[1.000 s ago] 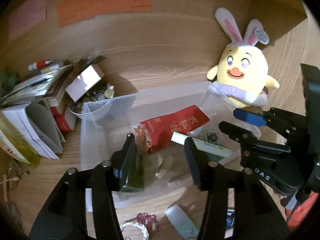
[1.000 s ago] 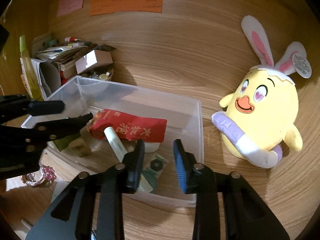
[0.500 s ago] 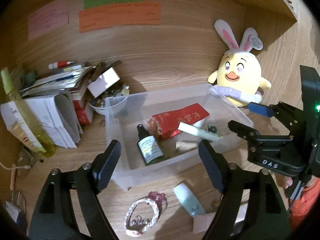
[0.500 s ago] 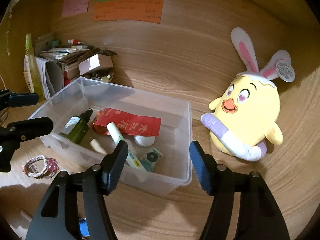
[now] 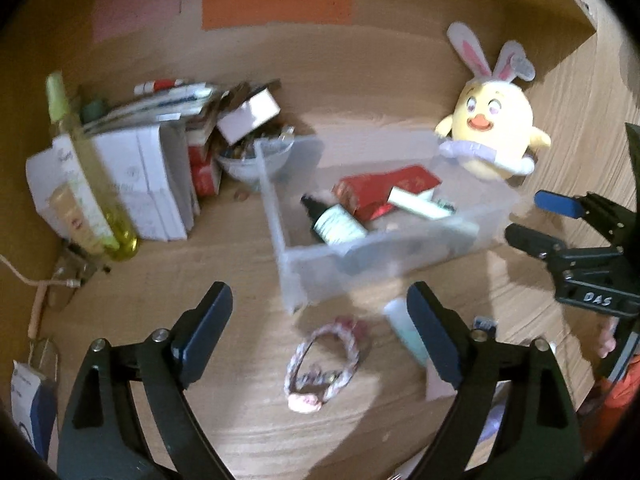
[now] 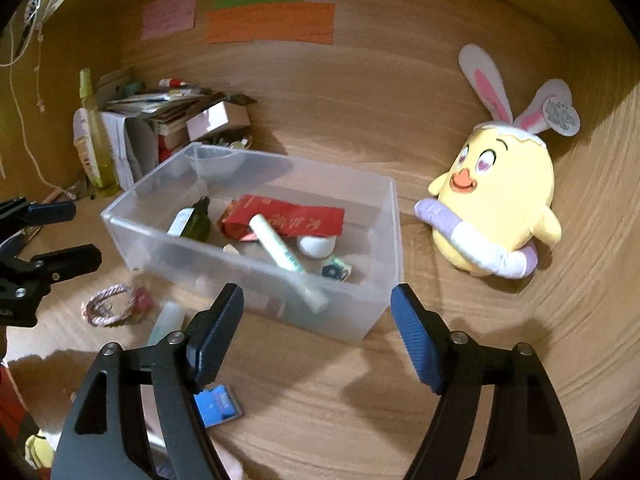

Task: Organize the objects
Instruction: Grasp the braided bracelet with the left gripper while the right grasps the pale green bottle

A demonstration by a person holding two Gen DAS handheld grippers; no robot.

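Both tools have drawn back from the clear plastic bin (image 6: 256,240) since the earlier frames, when the left one reached inside it beside the dark green dropper bottle (image 5: 335,222); that bottle now lies loose in the bin. Left tool (image 5: 320,330): jaws spread wide, holding nothing, hovering over the wooden bench (image 5: 240,420) short of the bin's near wall. Right tool (image 6: 316,330): likewise wide open and empty, just short of the bin's near right corner. Bin contents, ahead of both tools: dropper bottle, red foil packet (image 6: 284,216), white and green tube (image 6: 286,258), small white rounded item (image 6: 316,246), small patterned square (image 6: 337,270). Loose on the bench: pink and white braided bracelet (image 5: 320,362), directly ahead between the left tool's jaws; pale teal tube (image 5: 406,332), just beside its right jaw; blue card (image 6: 218,402), under the right tool's left jaw. Yellow plush chick with rabbit ears (image 6: 496,196) sits right of the bin. Step in hand, as judged: between placements, choosing the next loose item. Next move likely calls for lowering the left tool onto the bracelet, closing on its cord, then lifting it over the bin wall.
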